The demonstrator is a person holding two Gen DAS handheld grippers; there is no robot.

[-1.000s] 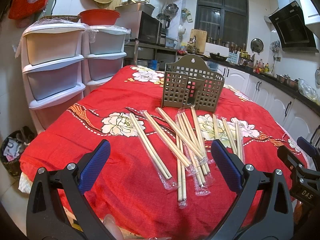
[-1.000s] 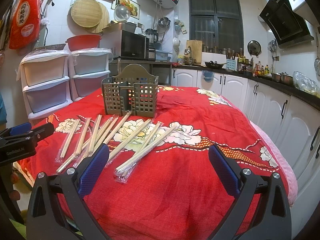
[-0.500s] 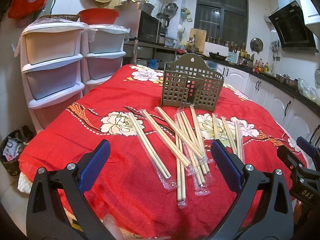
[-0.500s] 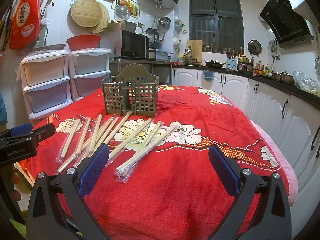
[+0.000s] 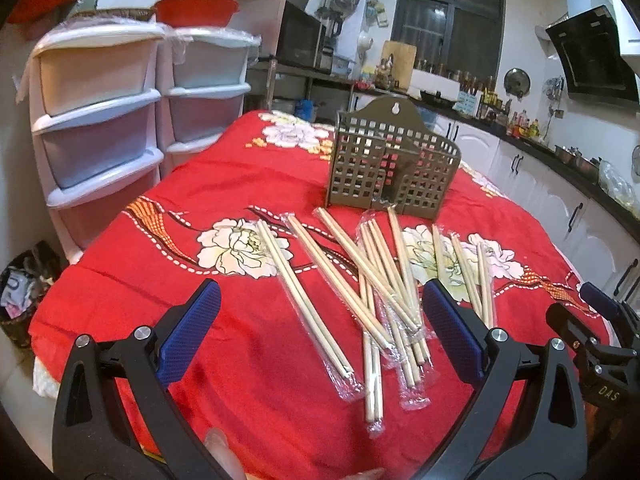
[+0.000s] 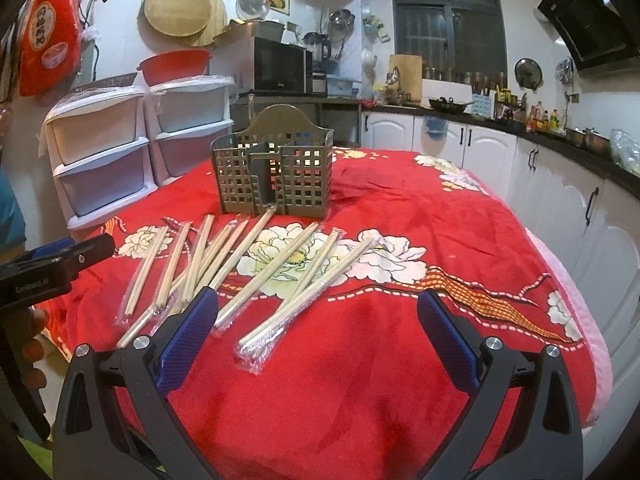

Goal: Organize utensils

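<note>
Almost nothing altered from a second ago: only a slight forward lean in the left view, with the right view matching its earlier one. No sleeve lifted and nothing in the holder, so sorting looks not yet begun.

Left tongs (image 5: 320, 292) hovering over the near part of the bench (image 5: 160, 280), spread wide, holding nothing. Right tongs (image 6: 317, 301) likewise gaping and empty, off at 3 o'clock of the left pair.

Wrapped chopsticks (image 5: 368, 270) lying flat in clear sleeves on the red flowered cloth, fanned and partly crossed in the middle, with looser pairs at 9 and 3 o'clock of the heap. Brown lattice utensil holder (image 5: 394, 160) upright at 12 o'clock of them, apparently empty, with the far tip of one pair just at its foot.

Open room:
- Bare cloth at 3 o'clock of the spread in the right view, good for swinging in.
- Bench edge falling away at 6 o'clock just under both tongs, and curving off at 9 o'clock toward the plastic drawer towers (image 5: 100, 120).
- White cabinets (image 6: 560, 184) well apart at 3 o'clock.
- Tightest spot probably the crossed stack: likely easier to start with an outer single sleeve than to dig into the overlap.
</note>
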